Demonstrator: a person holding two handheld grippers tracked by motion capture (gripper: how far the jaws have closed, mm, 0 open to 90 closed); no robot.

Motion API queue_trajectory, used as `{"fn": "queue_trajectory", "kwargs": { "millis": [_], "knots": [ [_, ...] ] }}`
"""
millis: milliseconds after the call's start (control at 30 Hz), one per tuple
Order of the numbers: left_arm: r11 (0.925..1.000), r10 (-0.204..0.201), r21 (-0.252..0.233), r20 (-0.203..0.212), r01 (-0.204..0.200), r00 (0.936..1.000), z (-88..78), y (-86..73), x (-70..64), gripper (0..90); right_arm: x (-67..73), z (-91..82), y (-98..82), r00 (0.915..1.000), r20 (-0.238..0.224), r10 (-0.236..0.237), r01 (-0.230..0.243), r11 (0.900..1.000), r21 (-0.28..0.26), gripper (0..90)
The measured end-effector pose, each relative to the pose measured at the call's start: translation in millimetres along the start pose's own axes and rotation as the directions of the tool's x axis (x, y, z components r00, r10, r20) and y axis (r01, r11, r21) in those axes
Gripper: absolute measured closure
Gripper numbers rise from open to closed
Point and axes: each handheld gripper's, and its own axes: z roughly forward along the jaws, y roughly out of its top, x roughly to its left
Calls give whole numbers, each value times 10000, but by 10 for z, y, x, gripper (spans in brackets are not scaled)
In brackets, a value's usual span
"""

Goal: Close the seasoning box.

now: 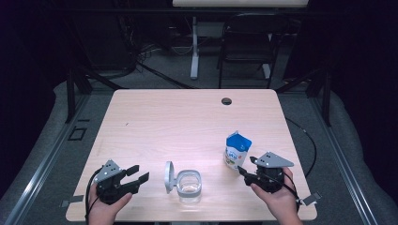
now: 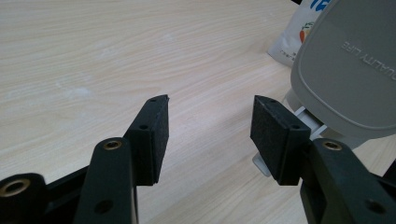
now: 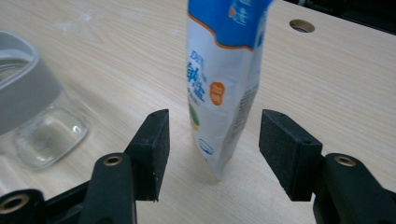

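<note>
We find the blue and white pouch (image 1: 237,151) standing upright on the bench (image 1: 187,117), near its right front corner. The right gripper (image 1: 245,171) sits just beside it, jaws spread wide; in the right gripper view the pouch (image 3: 224,84) stands between the pads without touching either. The left gripper (image 1: 136,174) rests at the bench's left front, jaws apart and holding nothing. Between the two grippers sits a clear glass jar (image 1: 189,185) with its grey lid (image 1: 168,177) hinged open.

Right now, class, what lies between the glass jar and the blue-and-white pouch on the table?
Nothing: the high view shows bare wood between the glass jar and the pouch.
</note>
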Motion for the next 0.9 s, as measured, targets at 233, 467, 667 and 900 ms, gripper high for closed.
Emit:
{"fn": "queue_trajectory", "kwargs": {
  "millis": [233, 467, 667, 900],
  "knots": [
    [10000, 6, 14, -18, -6, 10000, 5, -7, 15, 476, -51, 148, -19, 9999, 50, 99, -99, 9999, 88, 413],
    [10000, 1, 56, -25, 0, 10000, 15, -14, 14, 476, -8, 304, -4, 9999, 127, 108, -111, 9997, 227, 388],
    [10000, 11, 80, -44, -11, 10000, 11, -15, 23, 476, 12, 413, 1, 9993, 324, 184, -190, 9996, 189, 382],
    [10000, 12, 65, -30, -12, 10000, 15, -15, 22, 476, -3, 514, -20, 9985, 397, 368, -378, 9990, 247, 375]
  ]
}}
